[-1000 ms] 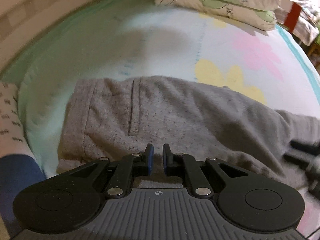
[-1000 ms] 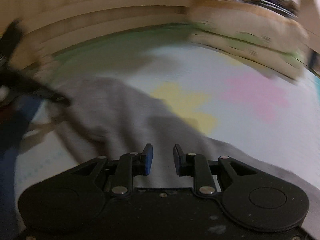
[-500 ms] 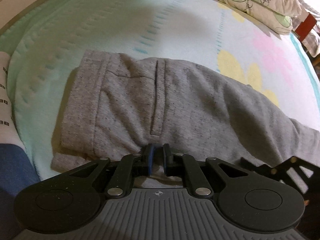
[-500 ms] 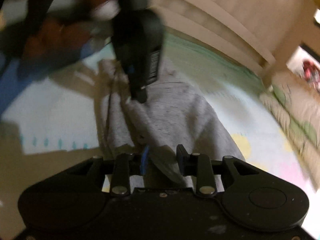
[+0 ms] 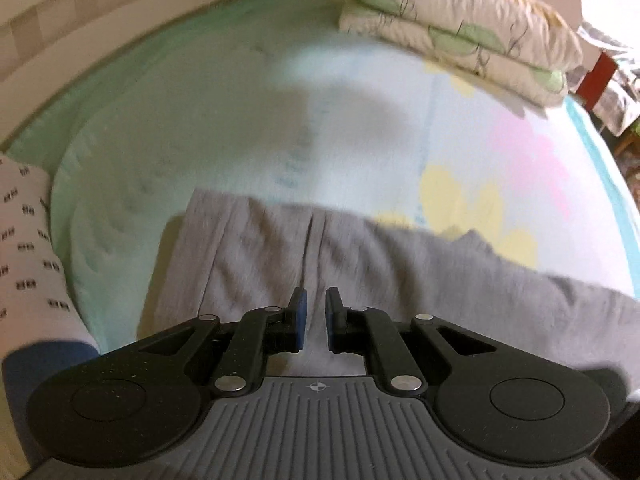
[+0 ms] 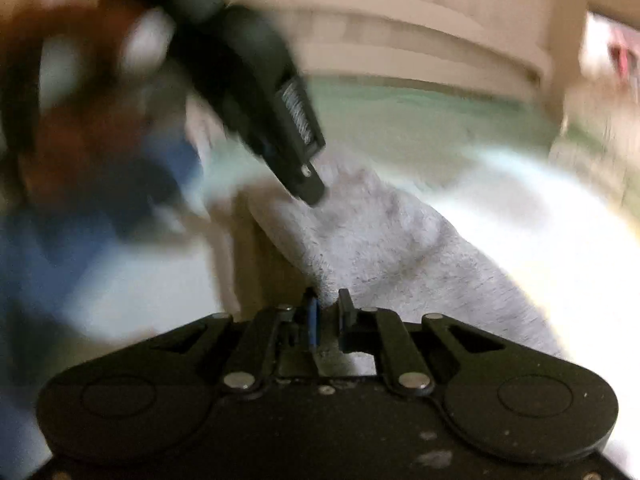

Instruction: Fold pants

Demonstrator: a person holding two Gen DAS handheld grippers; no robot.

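Swung left, the right gripper (image 6: 327, 322) is closing on soft, limp grey pants (image 6: 384, 240); left gripper (image 5: 312, 318) clenched, apparently empty.

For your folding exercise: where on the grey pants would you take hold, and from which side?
Grip the grey pants at the waistband edge, coming from the near side: it lies flat, thick and straight on the bed, so a low pinch catches every layer.
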